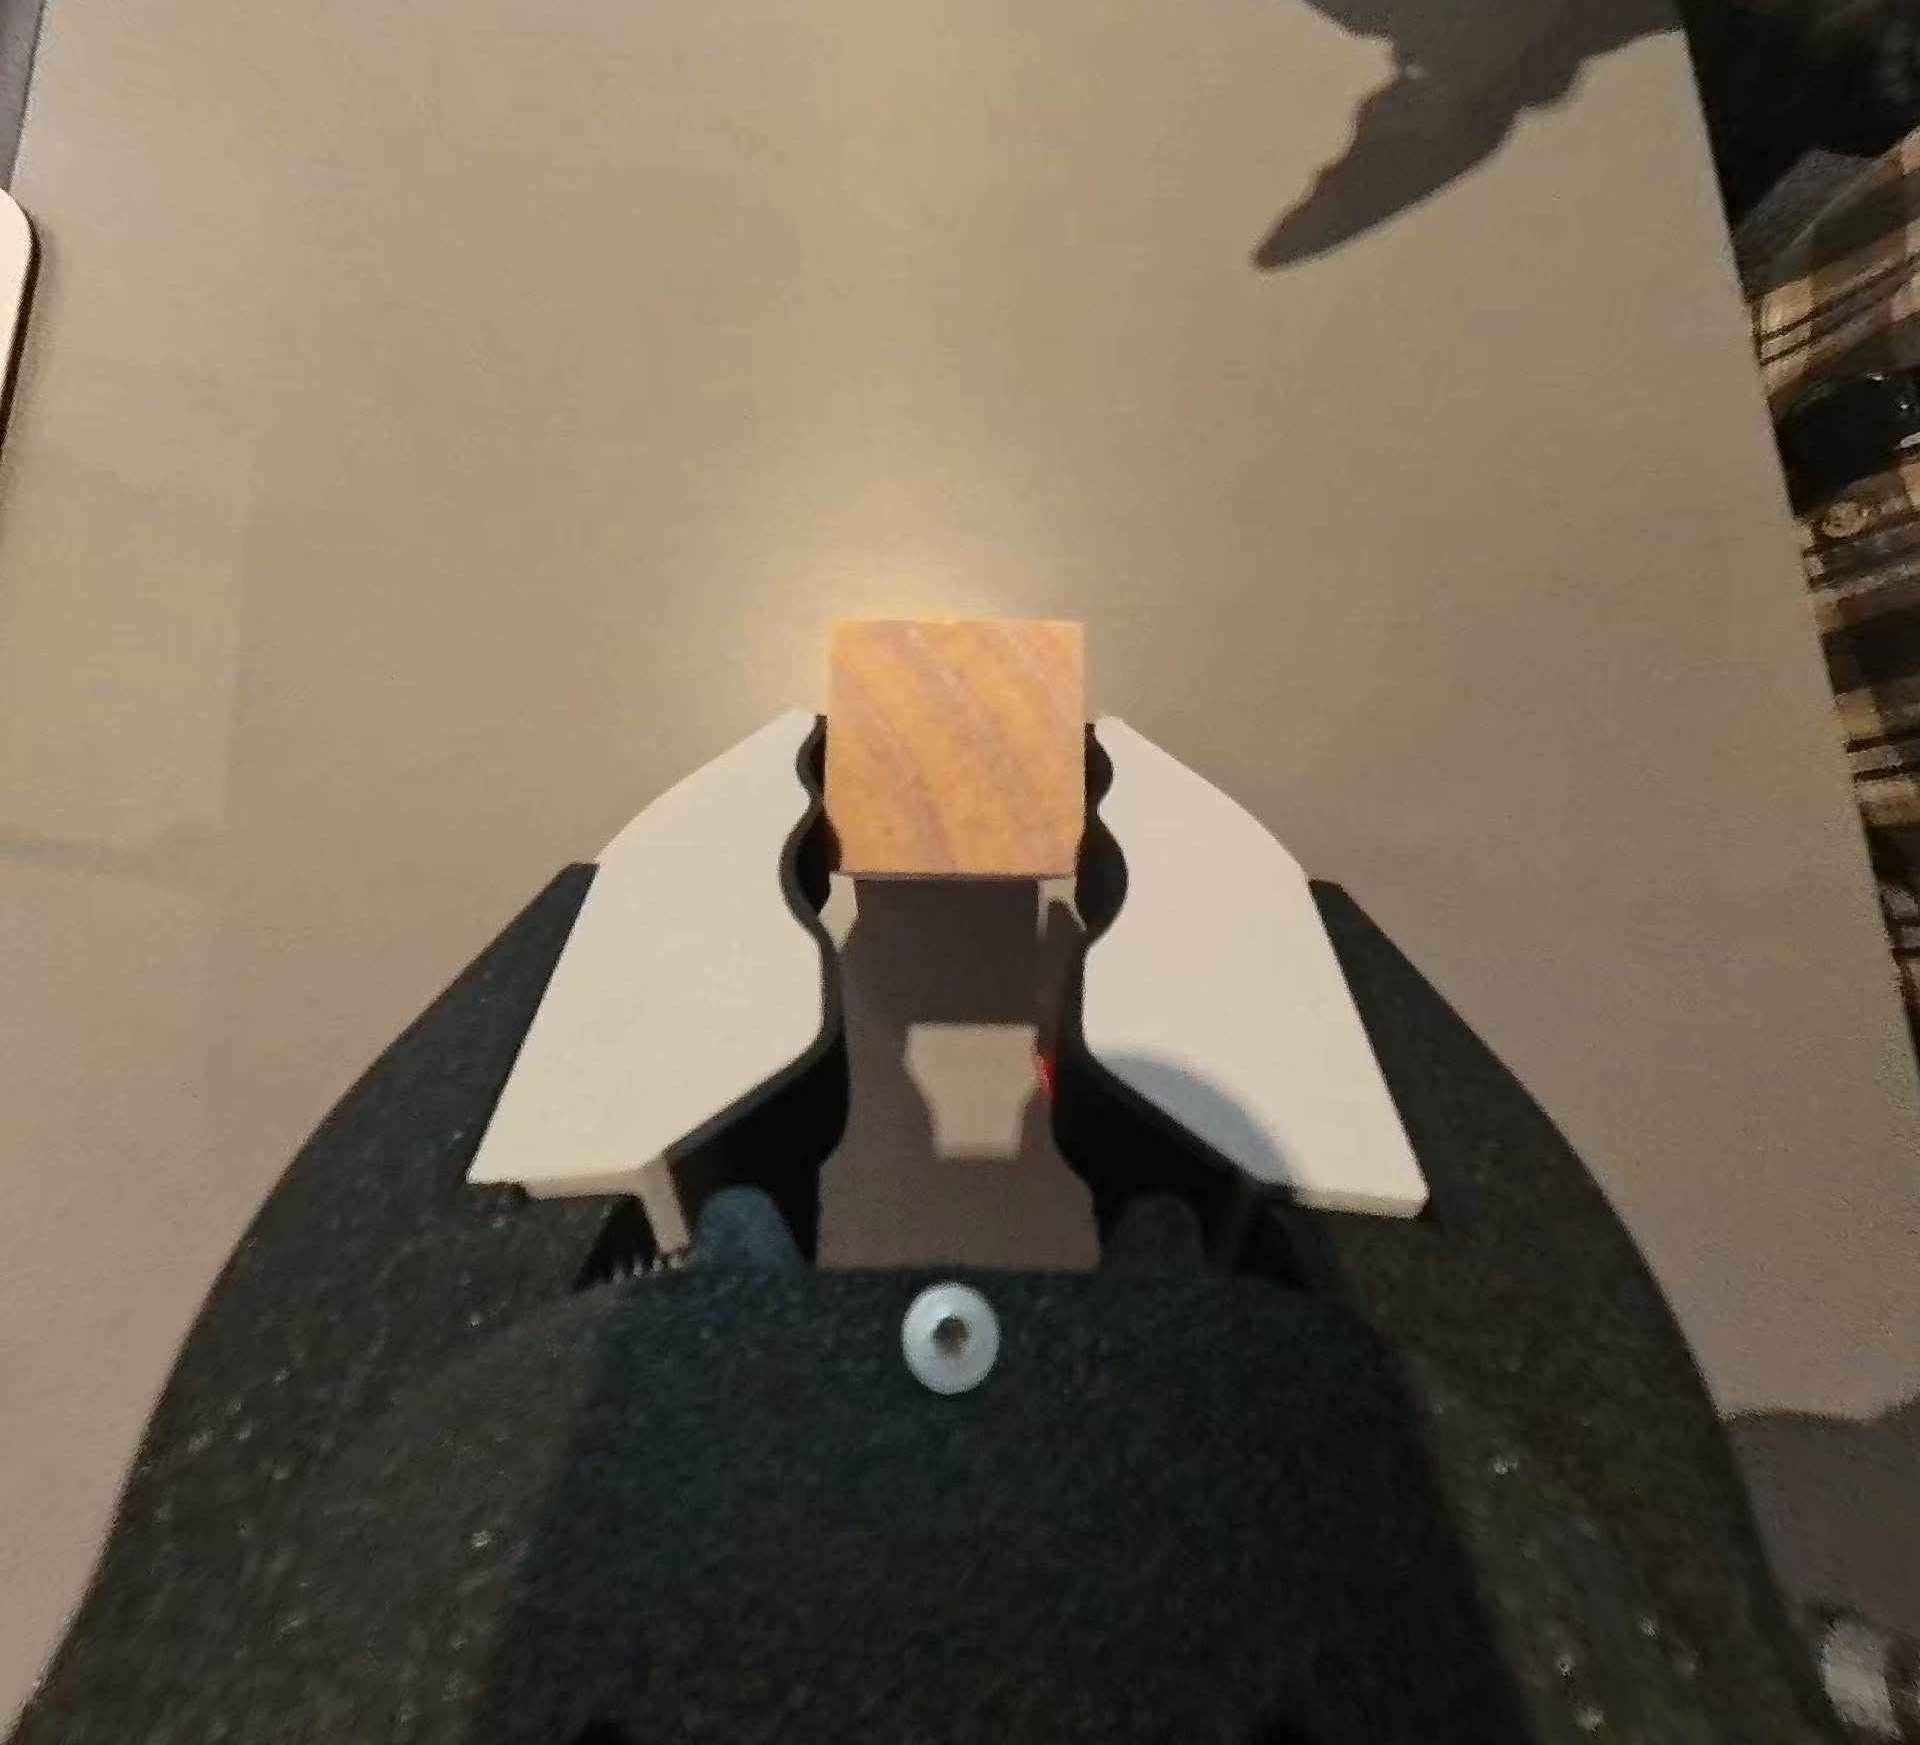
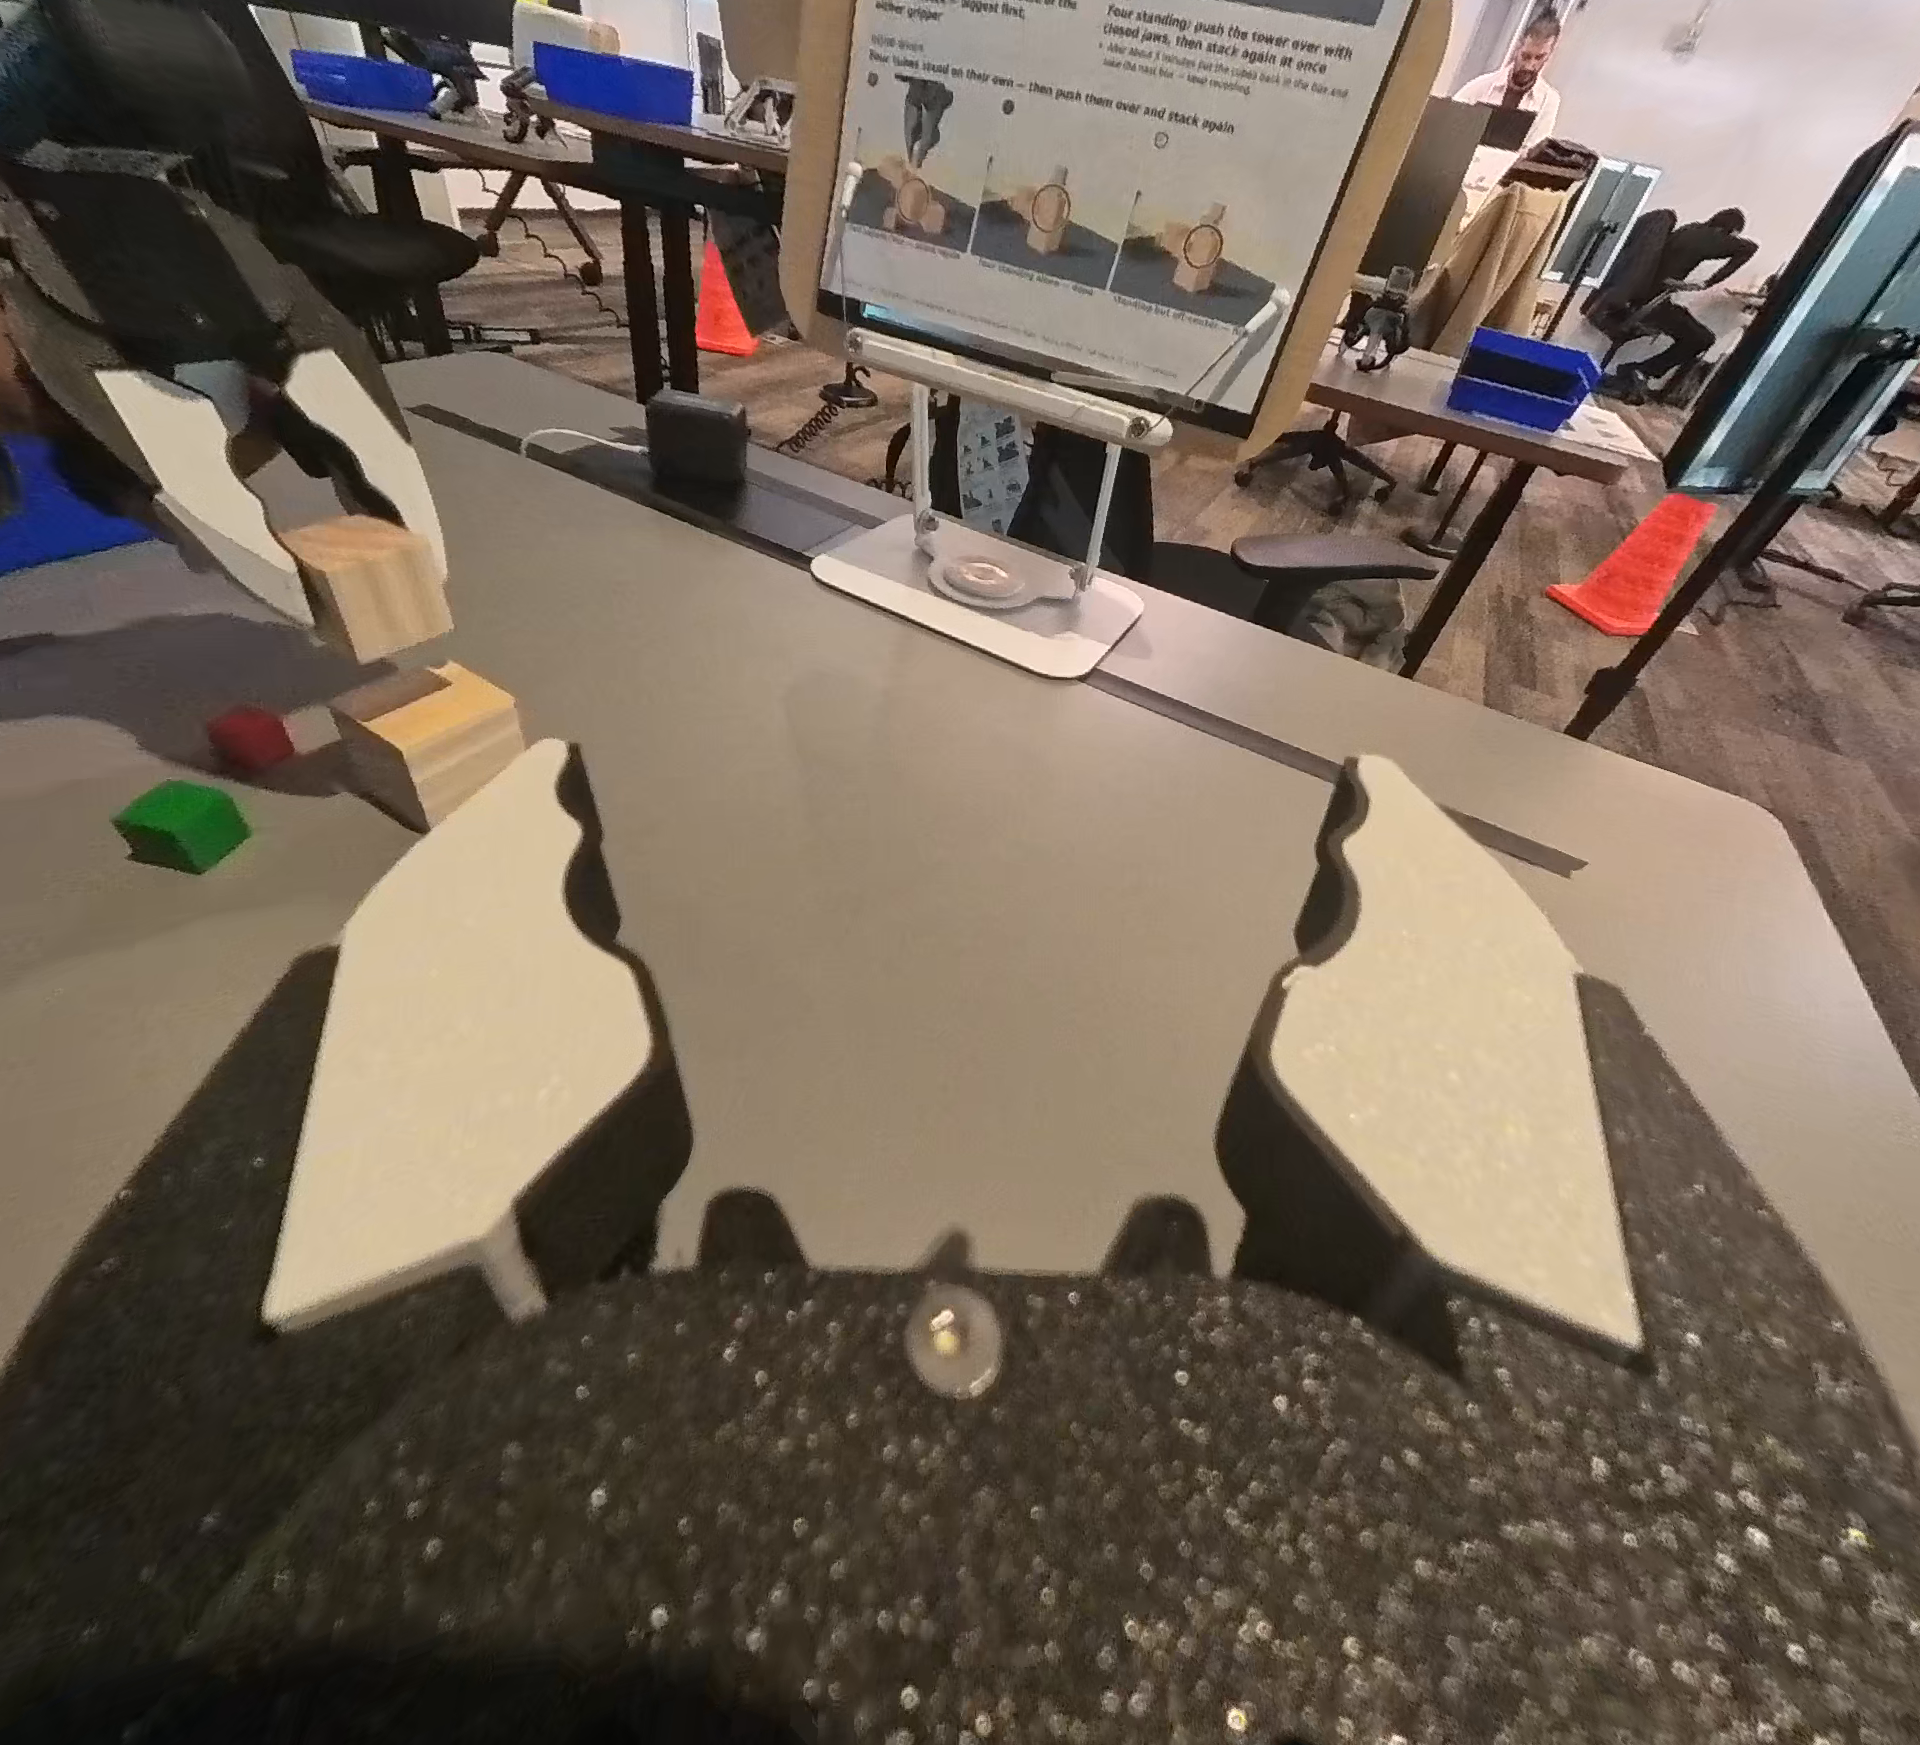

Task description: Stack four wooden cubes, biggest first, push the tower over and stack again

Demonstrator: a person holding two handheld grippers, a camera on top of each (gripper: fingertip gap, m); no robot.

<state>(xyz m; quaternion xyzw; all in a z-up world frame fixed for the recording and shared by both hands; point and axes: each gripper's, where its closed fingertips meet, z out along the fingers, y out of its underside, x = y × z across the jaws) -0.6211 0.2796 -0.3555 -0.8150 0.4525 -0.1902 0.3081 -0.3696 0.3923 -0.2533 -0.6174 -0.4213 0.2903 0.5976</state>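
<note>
My left gripper [image 1: 956,739] is shut on a plain wooden cube [image 1: 958,748] and holds it above the grey table, looking straight down. In the right wrist view that same gripper [image 2: 364,542] shows at far left, holding the cube [image 2: 372,586] just above a larger wooden cube [image 2: 442,745] that rests on the table. A small red cube [image 2: 249,737] and a green cube [image 2: 185,825] lie on the table to the left of the large one. My right gripper [image 2: 961,822] is open and empty, low over the table, to the right of the cubes.
A tablet on a stand [image 2: 1091,85] with a white base [image 2: 977,599] sits at the table's far edge, beside a small black box [image 2: 696,440]. The table's right edge [image 2: 1787,874] is near. A person's patterned sleeve [image 1: 1829,552] runs along the right of the left wrist view.
</note>
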